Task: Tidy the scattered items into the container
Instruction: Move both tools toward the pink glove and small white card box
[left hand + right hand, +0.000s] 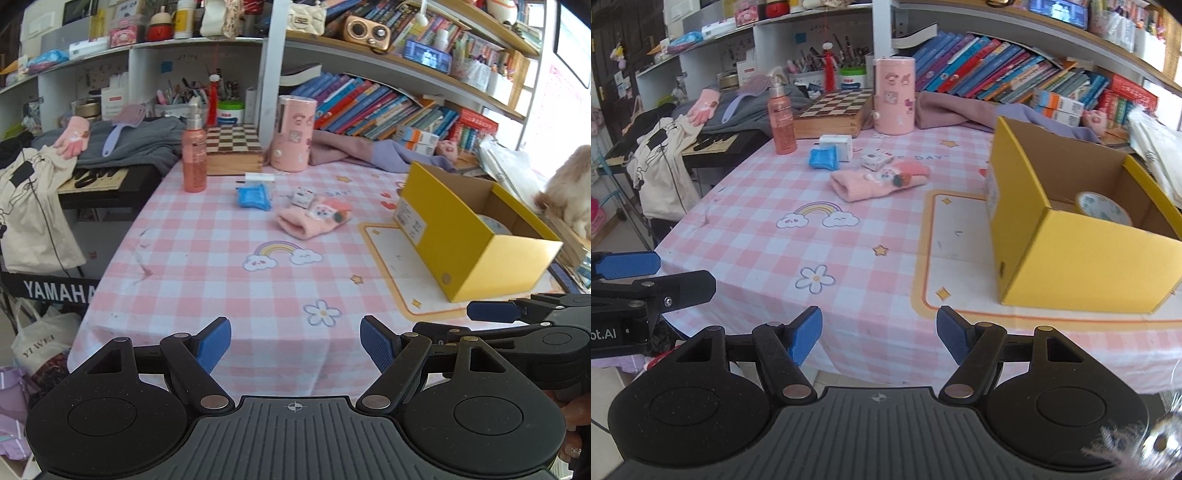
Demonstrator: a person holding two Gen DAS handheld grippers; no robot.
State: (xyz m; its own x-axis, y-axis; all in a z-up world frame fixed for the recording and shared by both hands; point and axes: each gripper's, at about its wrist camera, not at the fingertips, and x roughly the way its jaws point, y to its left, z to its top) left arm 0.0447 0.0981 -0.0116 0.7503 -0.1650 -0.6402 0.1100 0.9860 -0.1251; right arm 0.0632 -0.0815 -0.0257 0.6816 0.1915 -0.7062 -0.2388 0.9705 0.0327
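Note:
A pink knitted glove lies mid-table on the pink checked cloth. Just behind it sit a blue packet and a small printed box, with a white box further back. The yellow cardboard box stands open at the right, a tape roll inside it. My left gripper and right gripper both hover open over the table's near edge, with nothing between their fingers. They are side by side, well short of the items.
A pink spray bottle, a chessboard box and a pink cylinder stand along the back. Bookshelves rise behind. A keyboard with clothes on it flanks the left edge. Something furry and cream-coloured sits beyond the yellow box.

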